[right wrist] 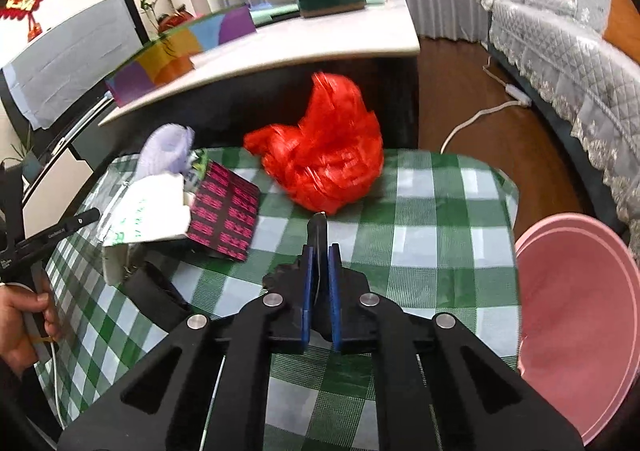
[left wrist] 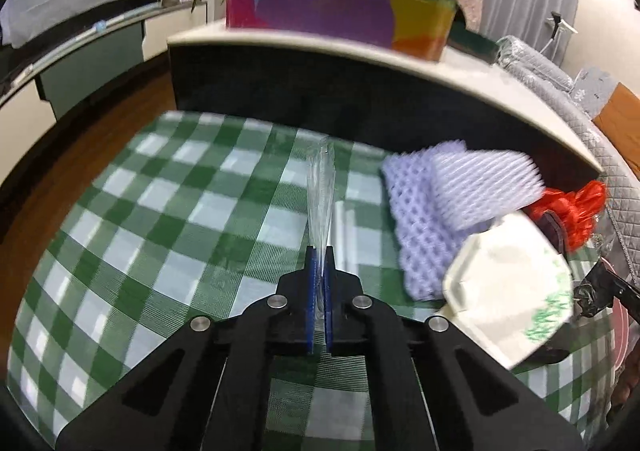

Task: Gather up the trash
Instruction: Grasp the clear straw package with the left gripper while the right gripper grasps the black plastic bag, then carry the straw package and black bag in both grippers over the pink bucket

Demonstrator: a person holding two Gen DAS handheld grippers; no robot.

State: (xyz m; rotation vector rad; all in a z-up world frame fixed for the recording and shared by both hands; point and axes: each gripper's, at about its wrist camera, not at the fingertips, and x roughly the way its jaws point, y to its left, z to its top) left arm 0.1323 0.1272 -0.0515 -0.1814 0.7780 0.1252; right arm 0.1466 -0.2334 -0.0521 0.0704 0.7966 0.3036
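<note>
Tablecloth (left wrist: 168, 219) in green and white check gives me plenty of bare room on the left side; the far edge is walled by a dark desk front under a pale desktop (left wrist: 500, 91). My left gripper (left wrist: 319, 271) has its jaws pressed together on a clear plastic wrapper (left wrist: 320, 187) that sticks up between the pads. To its right lie purple foam netting (left wrist: 424, 219) and a white foam container (left wrist: 508, 287) with green print too blurred to read. My right gripper (right wrist: 320, 271) pinches a thin black piece (right wrist: 318, 235) I cannot identify. Ahead of it sits a crumpled red plastic bag (right wrist: 324, 159), left of that a black box with pink lettering (right wrist: 226, 219), unreadable. A pink basin (right wrist: 576, 315) stands off the table's right edge, partly cut off.
</note>
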